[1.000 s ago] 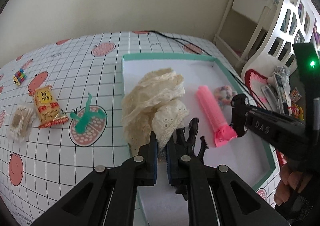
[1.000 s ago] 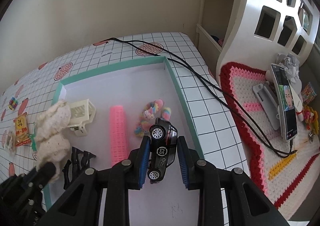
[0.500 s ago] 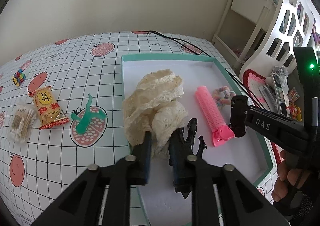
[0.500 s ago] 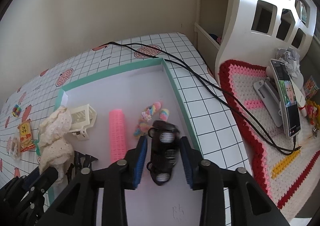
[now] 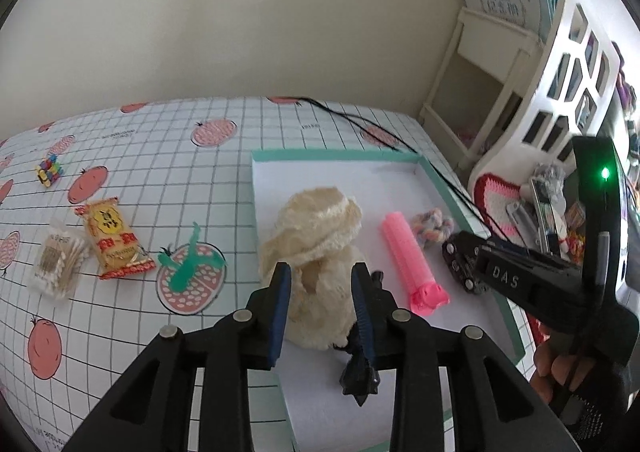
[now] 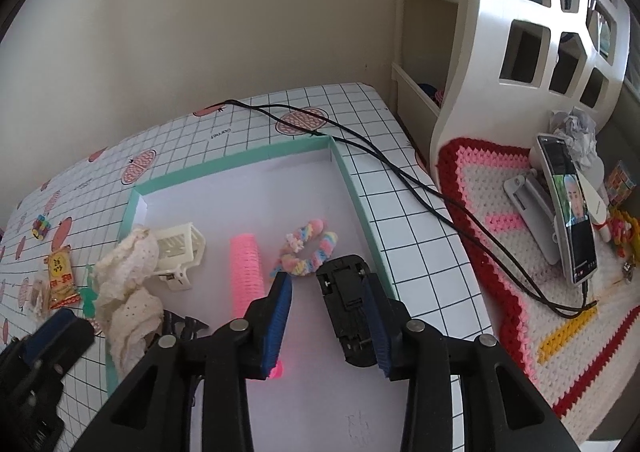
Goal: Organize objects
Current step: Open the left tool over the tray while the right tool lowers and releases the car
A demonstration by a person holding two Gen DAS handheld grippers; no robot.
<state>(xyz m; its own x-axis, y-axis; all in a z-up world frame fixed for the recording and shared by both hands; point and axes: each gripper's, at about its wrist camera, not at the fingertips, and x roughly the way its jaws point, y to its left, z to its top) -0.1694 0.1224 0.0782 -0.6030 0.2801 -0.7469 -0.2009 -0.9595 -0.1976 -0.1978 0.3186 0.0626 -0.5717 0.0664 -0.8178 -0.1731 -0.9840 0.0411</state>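
A white tray with a teal rim (image 5: 336, 154) (image 6: 232, 168) holds a cream lace cloth (image 5: 316, 228) (image 6: 128, 280), a pink hair roller (image 5: 408, 252) (image 6: 246, 272), a pastel scrunchie (image 5: 432, 226) (image 6: 308, 252), a black claw clip (image 5: 360, 368) (image 6: 180, 326) and a cream claw clip (image 6: 180, 248). My left gripper (image 5: 322, 284) is open just in front of the cloth, the black clip beside its right finger. My right gripper (image 6: 328, 284) is open low over the tray. A black toy car (image 6: 348, 316) lies underside up against its right finger.
On the checked tablecloth left of the tray lie a yellow snack packet (image 5: 112, 244), a pack of cotton swabs (image 5: 58, 264), a green plastic piece (image 5: 188, 260) and a small colourful toy (image 5: 50, 170). A black cable (image 6: 400, 172) runs past the tray to a phone (image 6: 572, 208) on a crochet mat.
Both grippers have opened. The left one let go of the lace cloth and drew back a little. The right one released the toy car, which turned underside up.
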